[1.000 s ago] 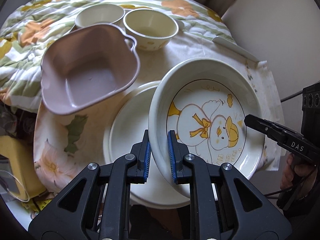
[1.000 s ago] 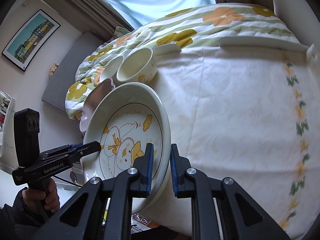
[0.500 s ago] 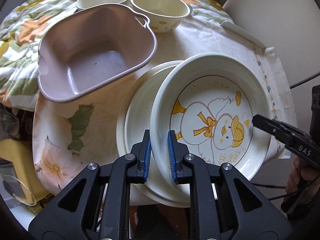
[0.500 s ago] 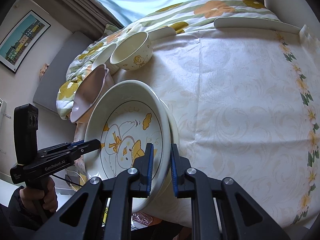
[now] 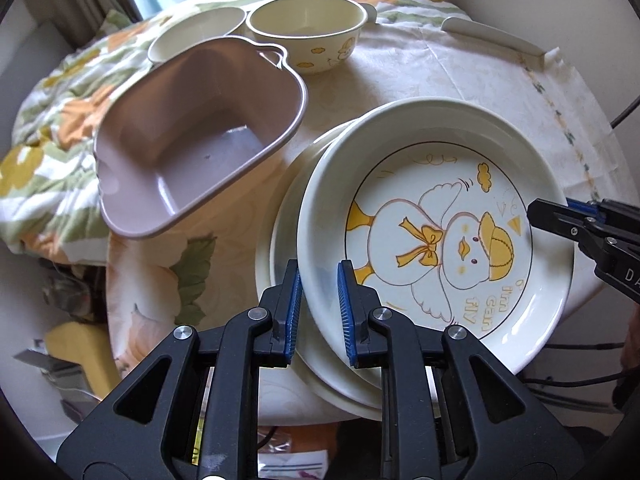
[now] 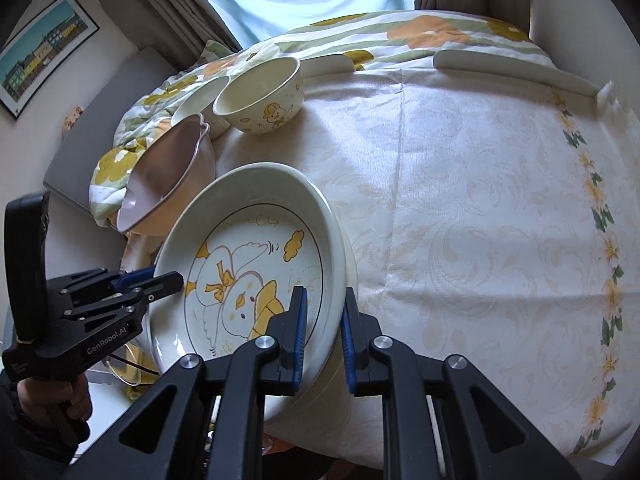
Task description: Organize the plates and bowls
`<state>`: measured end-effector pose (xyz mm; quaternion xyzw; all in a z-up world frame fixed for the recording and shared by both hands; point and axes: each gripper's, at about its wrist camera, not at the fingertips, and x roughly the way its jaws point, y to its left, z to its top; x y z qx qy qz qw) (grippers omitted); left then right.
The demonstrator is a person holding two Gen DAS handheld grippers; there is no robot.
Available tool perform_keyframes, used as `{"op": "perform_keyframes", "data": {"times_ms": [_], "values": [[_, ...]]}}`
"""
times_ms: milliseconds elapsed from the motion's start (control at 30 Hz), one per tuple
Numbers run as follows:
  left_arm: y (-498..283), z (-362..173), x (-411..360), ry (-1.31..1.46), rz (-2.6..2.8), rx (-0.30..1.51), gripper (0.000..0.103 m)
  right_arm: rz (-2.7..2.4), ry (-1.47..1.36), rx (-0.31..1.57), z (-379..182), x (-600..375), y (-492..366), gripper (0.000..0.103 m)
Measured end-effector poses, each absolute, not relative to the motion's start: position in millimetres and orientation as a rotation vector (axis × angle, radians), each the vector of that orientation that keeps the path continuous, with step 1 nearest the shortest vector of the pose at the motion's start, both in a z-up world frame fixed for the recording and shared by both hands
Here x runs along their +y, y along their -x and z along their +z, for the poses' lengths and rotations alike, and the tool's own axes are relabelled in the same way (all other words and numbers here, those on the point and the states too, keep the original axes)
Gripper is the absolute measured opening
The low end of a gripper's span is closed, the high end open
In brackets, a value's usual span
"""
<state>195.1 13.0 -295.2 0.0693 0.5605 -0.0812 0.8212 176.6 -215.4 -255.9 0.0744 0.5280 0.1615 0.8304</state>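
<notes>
Left gripper point(image 5: 318, 308) and right gripper point(image 6: 323, 332) are both clamping the duck plate point(image 5: 436, 240) rim; plate is reading "I'm can fly", left gripper "GenRobot.AI".

A worktop point(image 6: 480, 220) under a cream floral tablecloth point(image 6: 460, 280) carries a plain cream plate point(image 5: 280, 240), a mauve square bowl point(image 5: 200, 132), a duck-print bowl point(image 5: 308, 36) and a plain white bowl point(image 5: 192, 30).
</notes>
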Motion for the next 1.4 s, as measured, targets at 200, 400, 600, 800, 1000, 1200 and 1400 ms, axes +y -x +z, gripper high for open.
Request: {"op": "perform_keyframes", "data": {"times_ms": [200,400,600,800,1000,1200,1400], "values": [[-192.5,-293.6,8.2,-0.216,-0.144,1.166,0.017,0.318,-0.075,1.111,-255.9,-207.3,-174.5,0.015],[-189.5,-293.0,1.0,-0.284,-0.106,1.147,0.017,0.305,-0.027,1.107,-256.3,-202.5,-173.9,0.015],[-184.2,-293.1,-7.1,-0.359,-0.065,1.126,0.017,0.297,-0.015,1.11,-256.5,-198.2,-174.4,0.015],[-178.7,-293.4,-12.8,-0.415,-0.038,1.106,0.017,0.295,0.004,1.109,-256.6,-195.9,-174.1,0.015],[-174.0,-295.7,-16.5,-0.481,-0.003,1.082,0.017,0.295,0.038,1.106,-256.7,-191.7,-172.7,0.015],[-174.2,-294.6,-13.8,-0.467,-0.006,1.08,0.017,0.291,0.043,1.104,-256.3,-189.9,-172.9,0.015],[-175.7,-283.1,-3.3,-0.39,-0.041,1.104,0.017,0.287,-0.005,1.095,-249.8,-194.7,-172.1,0.015]]}}
